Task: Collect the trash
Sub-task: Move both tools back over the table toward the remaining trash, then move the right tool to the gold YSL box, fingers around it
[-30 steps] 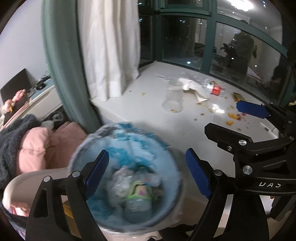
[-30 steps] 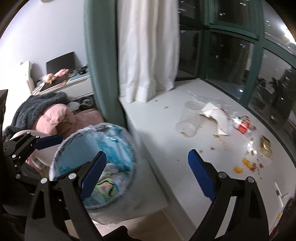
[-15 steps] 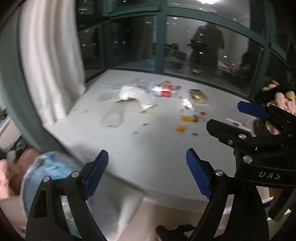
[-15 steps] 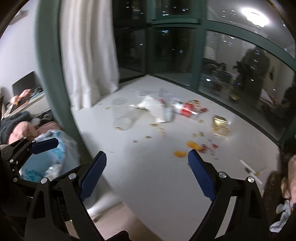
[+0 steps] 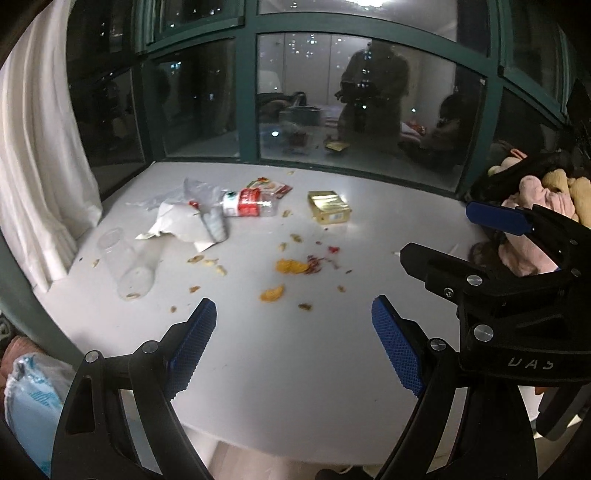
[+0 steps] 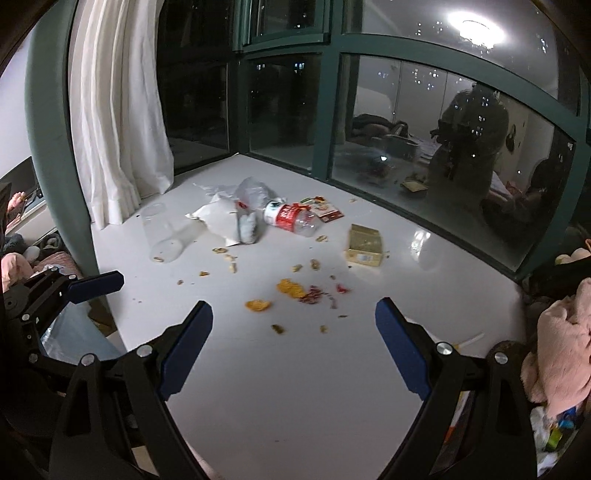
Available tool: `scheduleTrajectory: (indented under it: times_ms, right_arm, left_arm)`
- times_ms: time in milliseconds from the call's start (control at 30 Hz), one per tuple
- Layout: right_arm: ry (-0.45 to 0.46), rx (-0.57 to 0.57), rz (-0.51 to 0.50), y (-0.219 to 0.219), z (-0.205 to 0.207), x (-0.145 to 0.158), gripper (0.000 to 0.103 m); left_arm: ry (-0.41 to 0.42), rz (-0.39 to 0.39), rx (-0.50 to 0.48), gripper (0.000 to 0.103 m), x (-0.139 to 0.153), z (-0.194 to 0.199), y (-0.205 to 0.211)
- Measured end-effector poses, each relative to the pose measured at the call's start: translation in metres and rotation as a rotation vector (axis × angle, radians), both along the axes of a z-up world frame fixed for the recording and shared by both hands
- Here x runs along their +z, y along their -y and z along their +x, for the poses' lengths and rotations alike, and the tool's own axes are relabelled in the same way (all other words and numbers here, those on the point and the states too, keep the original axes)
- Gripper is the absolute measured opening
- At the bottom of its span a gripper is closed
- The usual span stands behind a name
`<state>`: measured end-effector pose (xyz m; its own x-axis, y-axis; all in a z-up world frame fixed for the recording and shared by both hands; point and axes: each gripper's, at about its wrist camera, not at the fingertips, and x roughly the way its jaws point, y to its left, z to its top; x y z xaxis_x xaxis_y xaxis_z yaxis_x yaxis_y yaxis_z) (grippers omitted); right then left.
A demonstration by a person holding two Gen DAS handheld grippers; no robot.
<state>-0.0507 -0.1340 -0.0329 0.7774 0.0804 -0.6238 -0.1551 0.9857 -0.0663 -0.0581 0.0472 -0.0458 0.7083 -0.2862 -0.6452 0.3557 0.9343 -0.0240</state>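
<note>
We note a white glossy ledge (image 6: pixel 295 369) under a curved, green-framed bay window (image 6: pixel 325 110), dark outside. A white curtain (image 6: pixel 118 129) hangs left; a ceiling lamp (image 6: pixel 476 27) reflects in the glass.

mirrored letters "UAS" on right gripper (image 5: pixel 436 236)

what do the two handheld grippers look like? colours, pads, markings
Both match. The left gripper and right gripper have black, angular plastic frames with cut-out openings and silver screw heads at the pivots. Each finger ends in a flat blue pad with a fine ribbed texture. The right gripper's body, seen from the left camera, carries pale lettering that I can't read. No cables, hands or sleeves show.
</note>
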Motion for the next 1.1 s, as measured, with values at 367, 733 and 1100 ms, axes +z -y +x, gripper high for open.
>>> scheduleTrajectory:
  times_ms: [367, 733, 1100]
  right_arm:
    - [-0.005, 0.033, 0.02, 0.03, 0.019, -0.002, 0.087]
    - [-0.038, 0.029, 0.072, 0.02, 0.054, -0.009, 0.087]
    - [-0.067, -0.073, 0.066, -0.002, 0.117, -0.013, 0.086]
  left_arm:
    - [-0.007, 0.026, 0.023, 0.083, 0.001, 0.018, 0.03]
    - [-0.032, 0.064, 0.01, 0.083, -0.003, 0.056, 0.017]
    - [-0.047, 0.074, -0.114, 0.087, -0.009, 0.134, 0.009]
